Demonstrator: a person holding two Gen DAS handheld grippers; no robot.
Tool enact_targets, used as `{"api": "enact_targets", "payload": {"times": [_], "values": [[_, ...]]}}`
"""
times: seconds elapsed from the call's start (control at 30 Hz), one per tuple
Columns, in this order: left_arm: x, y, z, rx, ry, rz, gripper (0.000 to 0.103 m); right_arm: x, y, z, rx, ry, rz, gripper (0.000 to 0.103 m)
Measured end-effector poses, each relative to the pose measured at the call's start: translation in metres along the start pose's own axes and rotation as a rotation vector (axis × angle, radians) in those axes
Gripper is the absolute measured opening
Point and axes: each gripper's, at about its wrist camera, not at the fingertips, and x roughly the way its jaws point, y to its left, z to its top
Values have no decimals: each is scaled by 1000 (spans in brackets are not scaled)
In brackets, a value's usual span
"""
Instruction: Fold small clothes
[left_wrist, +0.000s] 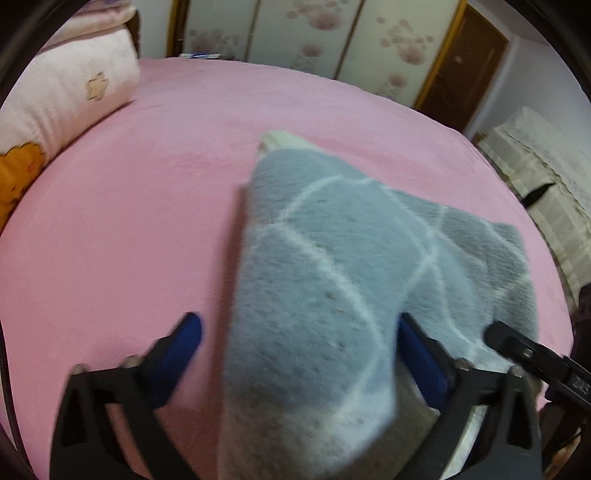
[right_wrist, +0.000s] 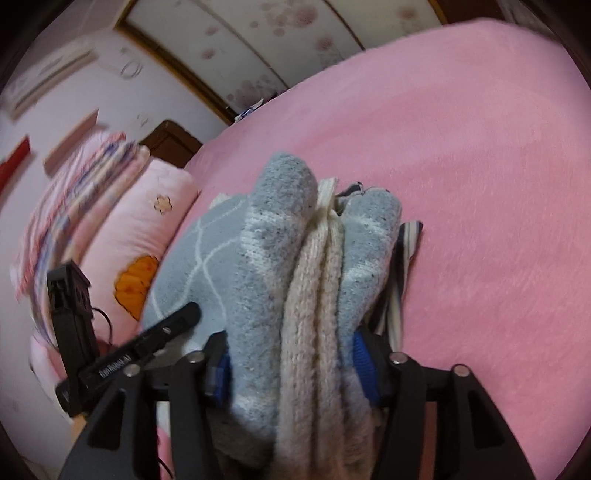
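Note:
A small grey-blue knitted garment (left_wrist: 332, 266) with white diamond lines and a cream rib edge lies folded over on the pink bed (left_wrist: 129, 221). My left gripper (left_wrist: 299, 328) is open, its blue-padded fingers (left_wrist: 181, 343) on either side of the fold nearest me. My right gripper (right_wrist: 291, 354) is shut on the bunched garment (right_wrist: 277, 258), with grey and cream layers squeezed upright between its blue pads (right_wrist: 364, 354). The left gripper's finger (right_wrist: 162, 332) shows at the garment's left side in the right wrist view.
A pink pillow (left_wrist: 70, 96) with an orange patch lies at the bed's left end, with folded bedding (right_wrist: 77, 192) stacked behind it. Flowered wardrobe doors (left_wrist: 314, 33) stand beyond the bed. A cream-covered piece of furniture (left_wrist: 546, 177) stands to the right.

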Motion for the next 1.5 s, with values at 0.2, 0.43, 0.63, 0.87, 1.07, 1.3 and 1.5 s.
{"api": "enact_targets", "payload": {"times": [0.2,0.43,0.63,0.87,1.07,1.3,1.5], "values": [[-21,-15,-8,35,-18,132,103,-23,10,3,-83,7,-45,64],[-78,-75,-28,168,-58,317,103,-97,24,-9,-215,-27,-164,64],[-146,-128,-63,169,-72,258,103,-182,31,-33,-277,-36,-210,64],[-242,-199,-121,164,-101,156,103,-280,46,-73,-349,-68,-245,64],[-310,-256,-162,151,-113,94,103,-360,49,-108,-356,-98,-241,64],[-361,-322,-225,202,-167,80,103,-431,33,-150,-357,-139,-254,65],[-388,-356,-271,244,-213,82,103,-476,13,-178,-343,-171,-272,65]]}}
